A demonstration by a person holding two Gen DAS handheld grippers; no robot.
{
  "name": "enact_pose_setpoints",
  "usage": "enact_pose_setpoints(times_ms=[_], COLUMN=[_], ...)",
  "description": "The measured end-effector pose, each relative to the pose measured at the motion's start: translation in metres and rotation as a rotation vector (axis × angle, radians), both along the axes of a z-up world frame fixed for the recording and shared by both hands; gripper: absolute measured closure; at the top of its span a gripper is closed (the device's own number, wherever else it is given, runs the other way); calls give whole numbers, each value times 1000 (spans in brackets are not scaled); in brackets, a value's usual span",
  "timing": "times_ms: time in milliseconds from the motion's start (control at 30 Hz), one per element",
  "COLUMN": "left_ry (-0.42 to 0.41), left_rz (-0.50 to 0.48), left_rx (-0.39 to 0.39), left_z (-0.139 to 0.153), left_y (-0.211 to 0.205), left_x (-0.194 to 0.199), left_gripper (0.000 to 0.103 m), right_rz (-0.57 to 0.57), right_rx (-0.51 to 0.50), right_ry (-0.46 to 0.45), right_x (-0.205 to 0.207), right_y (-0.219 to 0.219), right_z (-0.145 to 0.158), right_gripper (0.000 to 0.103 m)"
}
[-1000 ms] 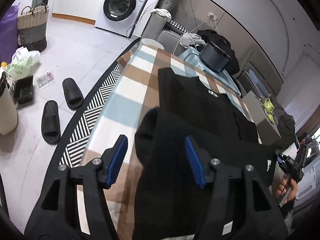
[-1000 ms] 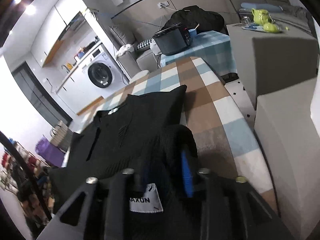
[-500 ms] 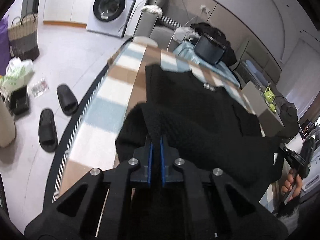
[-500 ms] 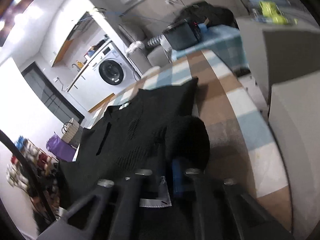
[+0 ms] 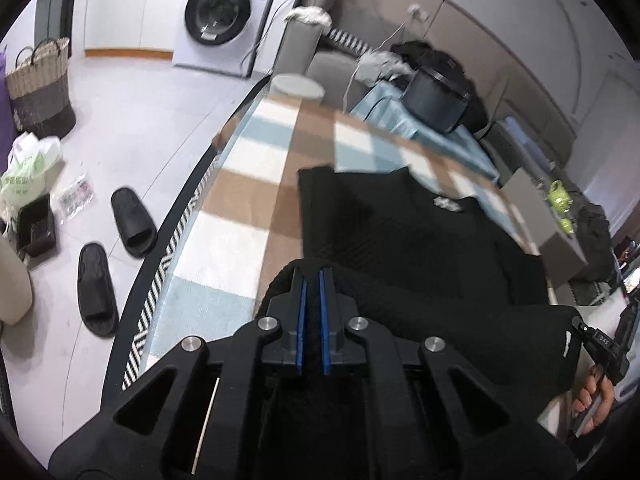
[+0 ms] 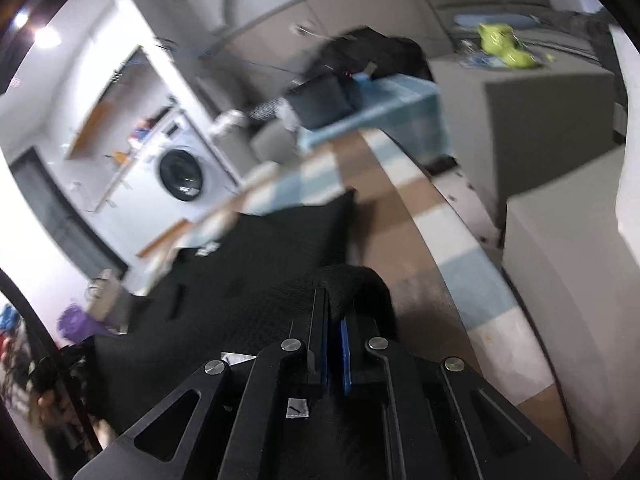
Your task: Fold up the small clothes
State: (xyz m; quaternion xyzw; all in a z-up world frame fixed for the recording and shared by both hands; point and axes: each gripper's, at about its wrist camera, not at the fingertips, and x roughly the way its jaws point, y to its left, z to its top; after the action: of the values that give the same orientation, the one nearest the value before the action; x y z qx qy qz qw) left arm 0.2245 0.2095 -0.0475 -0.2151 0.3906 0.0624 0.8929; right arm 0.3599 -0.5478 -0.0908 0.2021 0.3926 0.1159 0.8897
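garment: black knit top (image 5: 400, 236), lies on the checked worktop (image 5: 240, 208), neck label end far from the cameras, near hem lifted
left gripper (image 5: 312, 280): jaws closed to a thin slit, pinching a bunched fold of the near hem on the garment's left side
right gripper (image 6: 334, 308): jaws nearly together, black fabric clamped between the blue pads; a small white tag sits just below them
right gripper, seen from left view: black tool and the person's hand (image 5: 596, 392) at the far right edge, fabric stretched across to it
fold state: near hem raised off the worktop at both corners and held over the lower body of the top; upper part flat, far corners squared
done: judged, sides look already tucked in, since the outline reads as a plain rectangle with no sleeves out; can't confirm
in hand: judged, bottom-to-top fold, both corners gripped and raised
left: carry hem toward the neck label, lay it down edge on edge, release both, maybe smooth
progress: judged about midway on this piece
risk: thick knit may sag between the two grips and land creased
blur: right view smeared, detail poor
surroundings: slippers (image 5: 116, 256) on floor, washing machine (image 5: 224, 16) beyond
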Motion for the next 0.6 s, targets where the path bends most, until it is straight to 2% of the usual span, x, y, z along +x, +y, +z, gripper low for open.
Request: enact_pose_setpoints(times_ms=[67, 100, 167, 200, 233, 300, 333, 467, 600], left_ry=[25, 29, 42, 43, 44, 32, 33, 43, 63], left_rz=[3, 4, 1, 5, 16, 27, 27, 14, 13], left_rx=[-4, -10, -21, -28, -35, -48, -53, -70, -91], left_z=[-11, -12, -15, -15, -15, -15, -15, -18, -24], left_y=[-1, -1, -1, -1, 1, 0, 0, -6, -14], left_x=[2, -1, -10, -16, -24, -42, -51, -83, -103], left_gripper=[99, 95, 84, 73, 64, 54, 53, 50, 49], right_rz=[10, 16, 27, 35, 43, 42, 37, 33, 83], right_rx=[-31, -31, 9, 48, 80, 111, 118, 160, 198], right_ry=[39, 50, 62, 66, 65, 72, 75, 96, 96], right_x=[6, 6, 0, -6, -13, -32, -40, -71, -80], right_y=[4, 3, -5, -11, -18, -30, -35, -52, -50], right_z=[-5, -6, -6, -5, -5, -7, -9, -24, -33], right_gripper=[93, 88, 70, 54, 52, 51, 51, 49, 49])
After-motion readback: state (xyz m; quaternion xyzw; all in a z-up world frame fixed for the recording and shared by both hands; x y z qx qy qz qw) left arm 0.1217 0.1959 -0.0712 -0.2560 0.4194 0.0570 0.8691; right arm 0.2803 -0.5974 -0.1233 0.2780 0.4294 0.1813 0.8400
